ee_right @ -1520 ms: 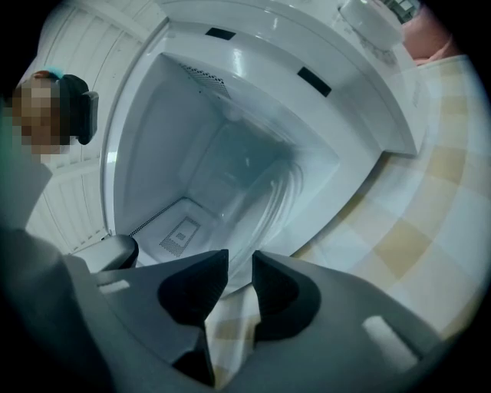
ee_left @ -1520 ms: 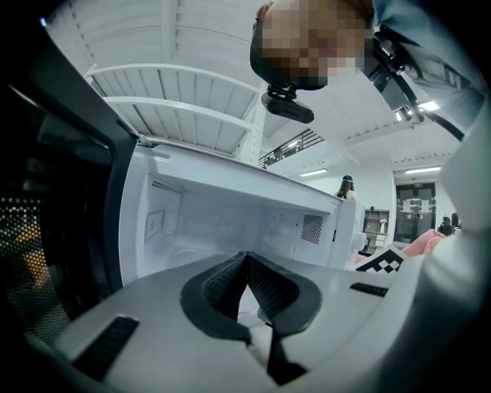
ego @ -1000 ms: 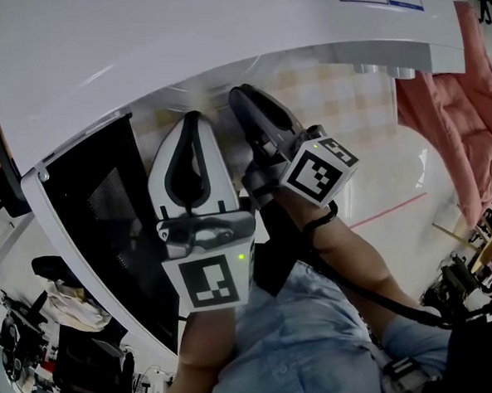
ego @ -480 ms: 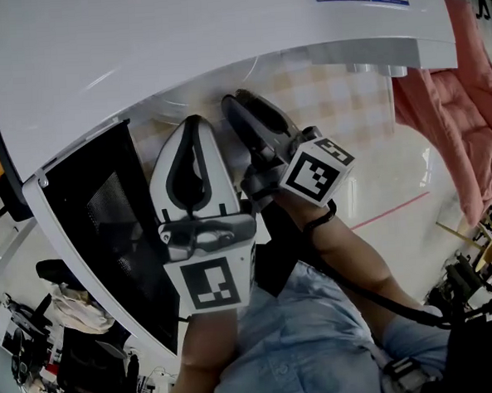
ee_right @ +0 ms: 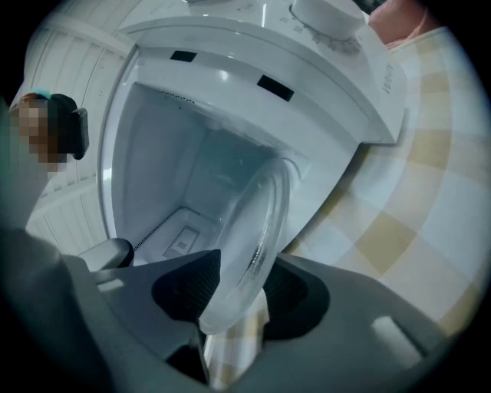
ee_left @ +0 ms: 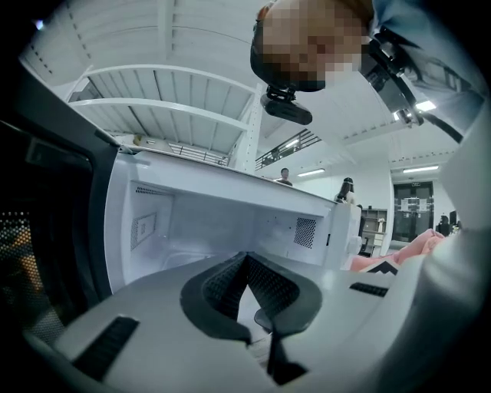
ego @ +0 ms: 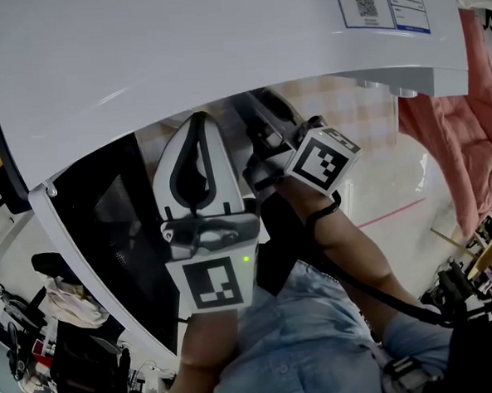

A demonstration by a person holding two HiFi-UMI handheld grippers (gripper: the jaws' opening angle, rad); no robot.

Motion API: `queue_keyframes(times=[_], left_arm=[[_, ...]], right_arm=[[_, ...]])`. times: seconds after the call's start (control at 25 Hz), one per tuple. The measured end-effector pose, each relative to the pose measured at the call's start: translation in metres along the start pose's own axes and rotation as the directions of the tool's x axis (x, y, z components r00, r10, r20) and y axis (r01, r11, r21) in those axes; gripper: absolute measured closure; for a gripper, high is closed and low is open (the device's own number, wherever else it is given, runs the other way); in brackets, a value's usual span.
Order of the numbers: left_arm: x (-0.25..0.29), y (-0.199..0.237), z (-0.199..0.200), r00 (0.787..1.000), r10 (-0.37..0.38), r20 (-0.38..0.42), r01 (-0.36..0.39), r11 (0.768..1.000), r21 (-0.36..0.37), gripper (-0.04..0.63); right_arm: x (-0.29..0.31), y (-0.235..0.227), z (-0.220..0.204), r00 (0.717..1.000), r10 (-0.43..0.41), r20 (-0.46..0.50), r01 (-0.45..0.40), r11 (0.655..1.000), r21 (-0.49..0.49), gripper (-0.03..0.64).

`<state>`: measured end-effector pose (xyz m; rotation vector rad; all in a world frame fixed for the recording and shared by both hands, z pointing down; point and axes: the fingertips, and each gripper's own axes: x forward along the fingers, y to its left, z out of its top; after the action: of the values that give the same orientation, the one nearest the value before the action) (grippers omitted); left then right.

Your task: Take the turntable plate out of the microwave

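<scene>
A white sticker [ego: 379, 1] with a QR code sits on the microwave's [ego: 180, 63] top. Its print is too small to read, as is the lettering on the control panel [ee_right: 387, 80]. The right gripper's [ee_right: 249, 265] jaws have just been opening and stand wide. The glass turntable plate [ee_right: 257, 215] has its rim between them, reaching ahead to the cavity's mouth. The left gripper's [ee_left: 245, 259] fingertips meet on nothing, with the bare cavity [ee_left: 222, 222] ahead and the open door [ee_left: 46, 230] to their left.
</scene>
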<state>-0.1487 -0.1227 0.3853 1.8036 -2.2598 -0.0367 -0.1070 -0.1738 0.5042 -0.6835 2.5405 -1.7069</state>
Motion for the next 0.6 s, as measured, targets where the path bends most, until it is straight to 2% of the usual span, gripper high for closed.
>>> queue_keyframes(times=[0.08, 0.16, 0.6], left_arm=[[0.002, 0.002, 0.001, 1.0, 0.005, 0.001, -0.005, 1.0, -0.001, 0.588], [0.003, 0.003, 0.002, 1.0, 0.01, 0.004, -0.01, 1.0, -0.002, 0.588], [-0.001, -0.003, 0.001, 1.0, -0.004, 0.004, 0.004, 1.0, 0.002, 0.588]], right_arm=[[0.003, -0.002, 0.003, 1.0, -0.002, 0.002, 0.002, 1.0, 0.015, 0.459], [0.003, -0.005, 0.004, 1.0, -0.014, -0.001, 0.014, 0.999, 0.029, 0.505], [-0.011, -0.008, -0.002, 1.0, -0.014, 0.018, 0.013, 0.999, 0.051, 0.517]])
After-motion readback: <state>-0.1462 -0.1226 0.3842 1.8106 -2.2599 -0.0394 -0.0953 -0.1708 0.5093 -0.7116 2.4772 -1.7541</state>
